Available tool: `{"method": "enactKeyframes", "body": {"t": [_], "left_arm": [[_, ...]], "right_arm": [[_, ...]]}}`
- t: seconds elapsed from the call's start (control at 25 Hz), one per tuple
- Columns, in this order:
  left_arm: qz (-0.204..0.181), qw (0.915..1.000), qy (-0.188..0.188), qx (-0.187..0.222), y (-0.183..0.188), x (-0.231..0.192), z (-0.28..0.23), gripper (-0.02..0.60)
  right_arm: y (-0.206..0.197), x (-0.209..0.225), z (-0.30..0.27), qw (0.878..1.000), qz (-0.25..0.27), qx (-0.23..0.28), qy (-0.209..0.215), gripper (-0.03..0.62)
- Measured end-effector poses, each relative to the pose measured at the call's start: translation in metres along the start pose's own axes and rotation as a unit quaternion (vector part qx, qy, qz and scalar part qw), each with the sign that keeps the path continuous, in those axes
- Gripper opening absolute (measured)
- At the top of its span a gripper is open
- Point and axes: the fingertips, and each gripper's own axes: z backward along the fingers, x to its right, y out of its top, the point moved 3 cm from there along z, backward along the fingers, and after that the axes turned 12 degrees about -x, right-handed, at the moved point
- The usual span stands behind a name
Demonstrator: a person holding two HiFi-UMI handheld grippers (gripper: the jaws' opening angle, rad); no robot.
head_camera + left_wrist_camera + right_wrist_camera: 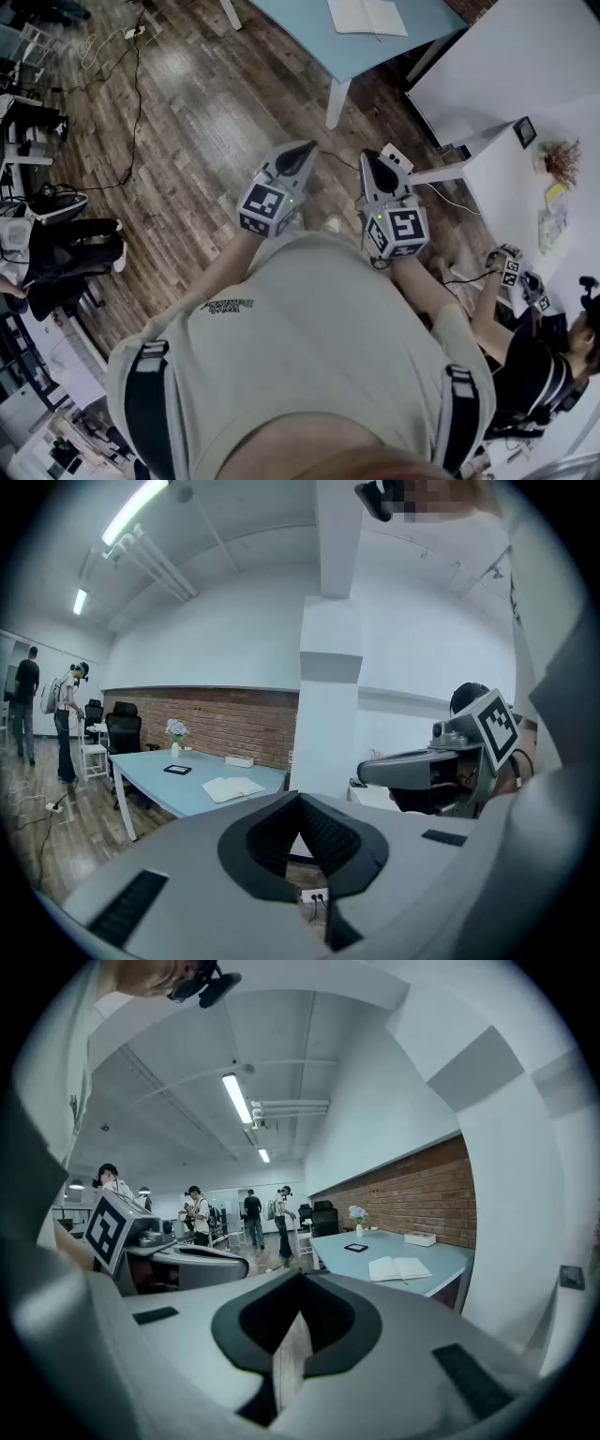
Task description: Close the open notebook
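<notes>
Notebook (367, 16) open on table (302, 28); left gripper (302, 153), right gripper (373, 162) jaws together.

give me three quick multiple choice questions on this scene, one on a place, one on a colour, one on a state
1. Where is the notebook? A on the table B on a shelf C on a chair
2. What colour is the table's top? A black B light blue C red
3. How is the right tool? A open B shut on the notebook C shut, empty
Answers: 1 A, it lies open on the table; 2 B, the top shows pale blue; 3 C, its jaws meet with nothing between them.
</notes>
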Motion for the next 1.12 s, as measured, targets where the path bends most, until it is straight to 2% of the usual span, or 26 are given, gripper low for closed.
{"method": "enactKeyframes", "body": {"t": [0.16,0.6,0.72,1.12], "left_arm": [[-0.004,0.9999,0.006,-0.011,-0.002,-0.001,-0.006,0.012],[-0.002,1.0000,0.005,-0.006,0.002,0.007,-0.022,0.012],[-0.004,0.9998,0.008,-0.018,-0.002,0.010,-0.026,0.012],[0.003,0.9987,0.046,-0.022,-0.005,0.013,-0.025,0.012]], "right_arm": [[0.000,0.007,0.001,1.000,0.001,-0.002,-0.001,0.002],[-0.007,0.024,-0.002,1.000,-0.017,-0.010,0.008,0.002],[-0.010,0.027,-0.001,1.000,-0.021,-0.013,0.011,0.003],[-0.016,0.047,-0.001,1.000,-0.008,-0.006,0.017,0.003]]}}
